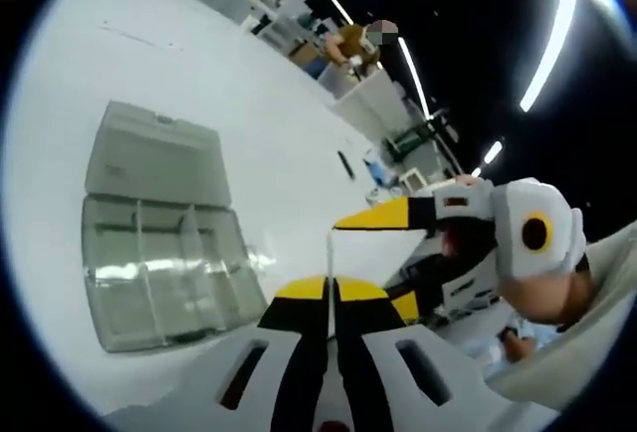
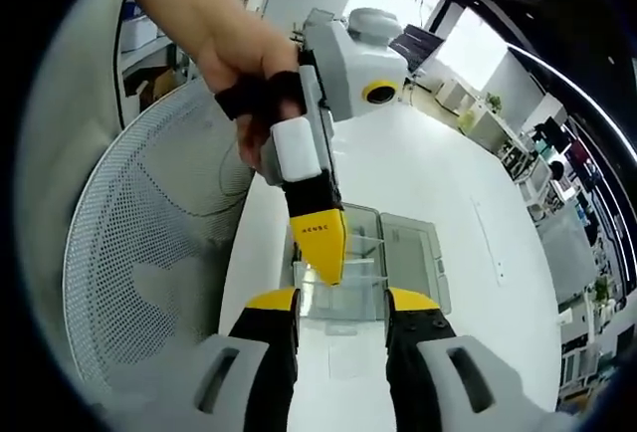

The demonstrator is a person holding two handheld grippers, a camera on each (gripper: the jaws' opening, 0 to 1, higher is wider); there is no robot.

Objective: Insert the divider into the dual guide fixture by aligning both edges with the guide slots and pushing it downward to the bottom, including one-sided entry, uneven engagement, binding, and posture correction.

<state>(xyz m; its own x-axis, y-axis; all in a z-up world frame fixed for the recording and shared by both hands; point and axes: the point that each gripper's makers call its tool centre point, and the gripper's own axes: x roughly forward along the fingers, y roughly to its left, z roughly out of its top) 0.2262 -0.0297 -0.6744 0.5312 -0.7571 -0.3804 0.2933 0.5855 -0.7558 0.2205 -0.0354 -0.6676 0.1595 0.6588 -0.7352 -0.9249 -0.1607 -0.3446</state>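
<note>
Left gripper view: left tongs (image 1: 329, 288) pinched on a thin clear divider (image 1: 329, 253), held above the desk (image 1: 249, 113), well clear of the clear fixture box (image 1: 164, 253) — insertion not started. Right gripper view: right tongs (image 2: 341, 305) spread open, holding nothing, aimed at the fixture; a hand (image 2: 254, 79) tilts the left tongs down toward it.

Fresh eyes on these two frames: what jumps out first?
The clear plastic compartment box, lid open, lies on the white table. In the right gripper view the left gripper, held in a hand, points its shut yellow tips down at the box, while the right gripper stands open.
</note>
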